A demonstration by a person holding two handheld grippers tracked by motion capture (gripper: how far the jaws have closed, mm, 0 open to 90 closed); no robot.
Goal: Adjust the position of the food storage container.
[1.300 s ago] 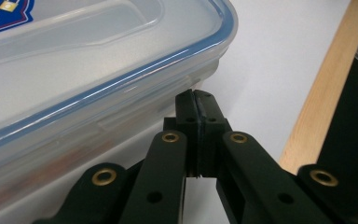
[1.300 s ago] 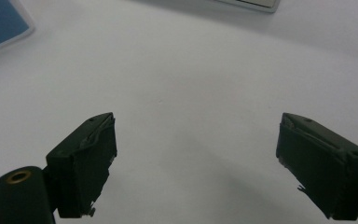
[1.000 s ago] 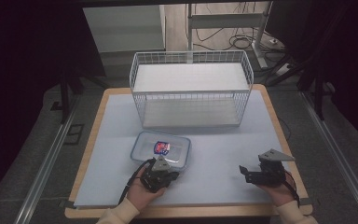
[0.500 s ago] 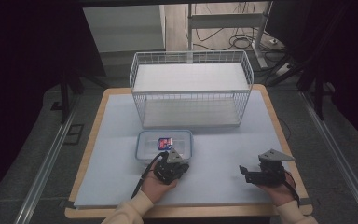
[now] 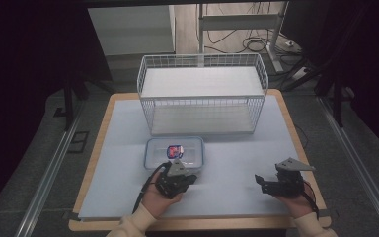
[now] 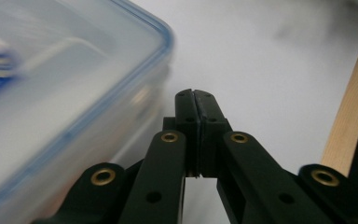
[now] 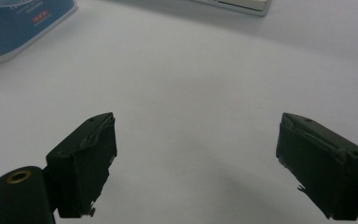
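Observation:
A clear plastic container (image 5: 173,154) with a blue-rimmed lid sits on the pale mat in front of the wire basket. A small red and blue item (image 5: 174,149) lies inside it. My left gripper (image 5: 194,177) is at the container's near right side, jaws shut together with nothing between them. In the left gripper view its closed tips (image 6: 195,99) point along the mat, just off the container's (image 6: 65,93) rounded corner. My right gripper (image 5: 259,181) rests at the near right of the mat. Its jaws stand wide apart over bare mat (image 7: 196,140).
A white wire basket (image 5: 202,94) stands at the back middle of the table. The table's wooden edge (image 6: 349,126) runs close to the left gripper. A blue object with a pale rim (image 7: 18,23) lies at the top left of the right gripper view.
My left hand has moved right along the container's near side and lifted slightly. The container sits a little farther back than a second ago. The right hand has kept still.

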